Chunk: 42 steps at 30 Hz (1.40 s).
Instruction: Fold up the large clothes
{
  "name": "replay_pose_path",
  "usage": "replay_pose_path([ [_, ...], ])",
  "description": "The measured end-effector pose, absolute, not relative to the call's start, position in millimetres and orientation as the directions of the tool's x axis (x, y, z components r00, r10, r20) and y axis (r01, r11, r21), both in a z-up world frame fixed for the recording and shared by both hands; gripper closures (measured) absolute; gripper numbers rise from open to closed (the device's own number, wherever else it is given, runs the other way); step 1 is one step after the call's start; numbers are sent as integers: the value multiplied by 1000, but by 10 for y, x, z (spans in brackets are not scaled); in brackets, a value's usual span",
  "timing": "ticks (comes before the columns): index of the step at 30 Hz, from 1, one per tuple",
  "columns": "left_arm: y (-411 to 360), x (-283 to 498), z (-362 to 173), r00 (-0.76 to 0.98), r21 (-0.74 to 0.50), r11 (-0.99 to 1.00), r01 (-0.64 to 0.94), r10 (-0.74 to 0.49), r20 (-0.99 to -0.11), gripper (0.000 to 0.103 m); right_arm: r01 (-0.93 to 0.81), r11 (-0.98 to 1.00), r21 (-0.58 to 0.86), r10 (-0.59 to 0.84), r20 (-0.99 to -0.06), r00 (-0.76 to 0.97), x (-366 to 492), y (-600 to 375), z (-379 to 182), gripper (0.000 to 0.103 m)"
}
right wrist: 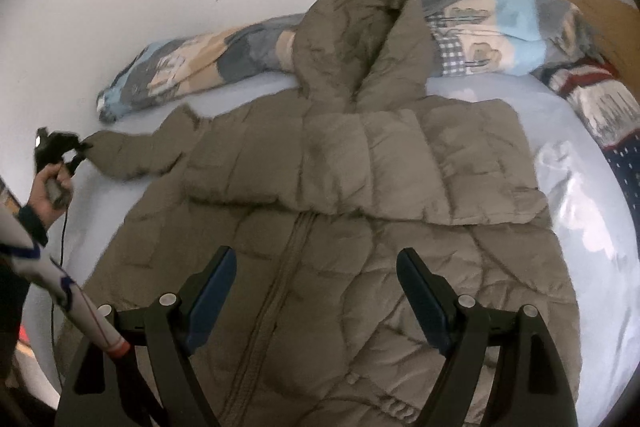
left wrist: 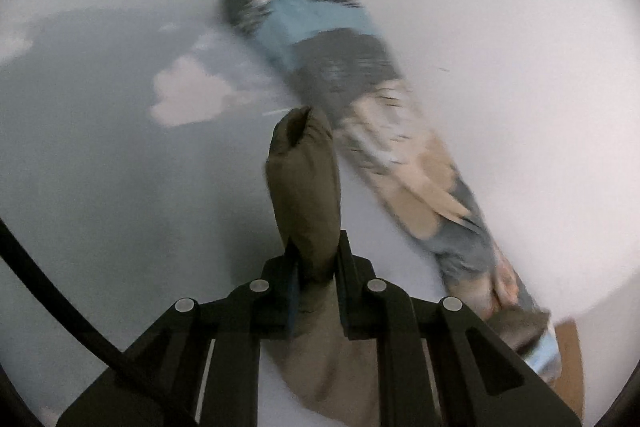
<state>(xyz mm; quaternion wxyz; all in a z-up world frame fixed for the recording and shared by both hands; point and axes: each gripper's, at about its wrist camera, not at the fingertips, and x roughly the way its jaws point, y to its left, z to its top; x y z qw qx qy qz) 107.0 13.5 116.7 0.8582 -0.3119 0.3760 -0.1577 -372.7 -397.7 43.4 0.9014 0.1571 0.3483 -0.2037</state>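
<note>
An olive puffer jacket (right wrist: 320, 211) with a hood (right wrist: 360, 27) lies front up, zip closed, on a pale blue bed sheet (right wrist: 592, 267). One sleeve (right wrist: 136, 155) stretches out to the left. My left gripper (right wrist: 78, 151) is shut on that sleeve's cuff. In the blurred left wrist view the sleeve (left wrist: 304, 179) runs between the fingers of my left gripper (left wrist: 316, 255) and sticks out beyond them. My right gripper (right wrist: 316, 267) hangs open over the jacket's lower front, nothing between its blue pads.
A rolled patterned blanket (right wrist: 192, 67) lies along the white wall behind the jacket, also showing as the blanket (left wrist: 380, 107). A red, white and navy knit throw (right wrist: 600, 107) and a wooden board (right wrist: 600, 15) sit at the right. A hand (right wrist: 44, 195) and a cable are at the left.
</note>
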Motion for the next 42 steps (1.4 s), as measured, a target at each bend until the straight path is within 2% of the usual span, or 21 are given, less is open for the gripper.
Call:
replay_pose_path([
  [11, -1275, -134, 2696, 580, -553, 716, 427, -686, -440, 88, 622, 729, 287, -367, -602, 709, -4234, -4510, 810, 17],
  [17, -2268, -895, 2921, 448, -515, 630, 582, -776, -443, 88, 654, 699, 289, -433, -557, 709, -4503, -4688, 999, 17],
  [23, -3182, -1468, 2602, 337, -483, 589, 648, -791, -511, 88, 682, 644, 347, -468, -527, 709, -4852, -4927, 1134, 17],
  [28, -3835, -1883, 2119, 253, -465, 566, 680, -777, -576, 88, 695, 605, 389, -484, -514, 709, -5096, -5072, 1200, 17],
  [36, -4422, -2306, 1256, 176, -418, 589, 691, -699, -693, 88, 709, 562, 427, -496, -512, 701, -5277, -5234, 1227, 17],
  [38, -4495, -2348, 1071, 155, -403, 602, 690, -665, -730, 82, 711, 555, 431, -492, -519, 699, -5285, -5258, 1220, 17],
  [40, -4556, -2374, 902, 112, -388, 608, 693, -622, -775, 63, 710, 553, 436, -485, -524, 700, -5275, -5272, 1215, 17],
  [42, -4563, -2431, 866, 79, -385, 594, 706, -607, -791, 54, 708, 554, 438, -481, -526, 701, -5265, -5273, 1202, 17],
])
